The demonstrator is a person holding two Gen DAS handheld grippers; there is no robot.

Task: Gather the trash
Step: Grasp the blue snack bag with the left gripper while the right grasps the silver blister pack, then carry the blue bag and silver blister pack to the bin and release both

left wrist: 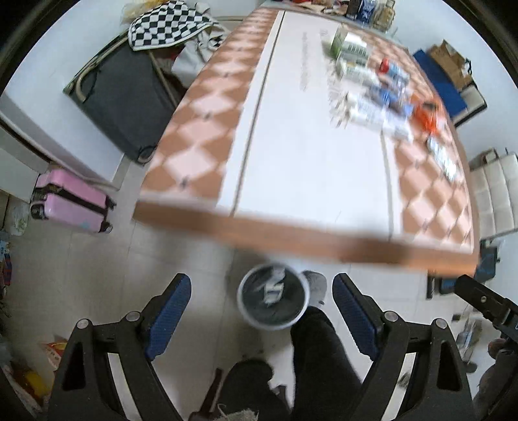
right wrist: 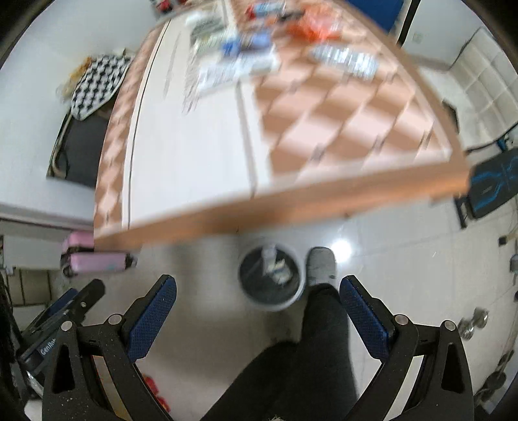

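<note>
Trash bin (left wrist: 273, 296) on the floor, pale wrappers (left wrist: 273, 286) inside.

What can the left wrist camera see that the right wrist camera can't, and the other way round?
Only the left wrist view shows the yellow thing on the floor beside its open left gripper.

Only the right wrist view shows the black and blue mat and the shiny weights by its open right gripper.

Both show the table, the trash bin with paper inside, the grey shoe, the pink suitcase and the checkered cloth.
</note>
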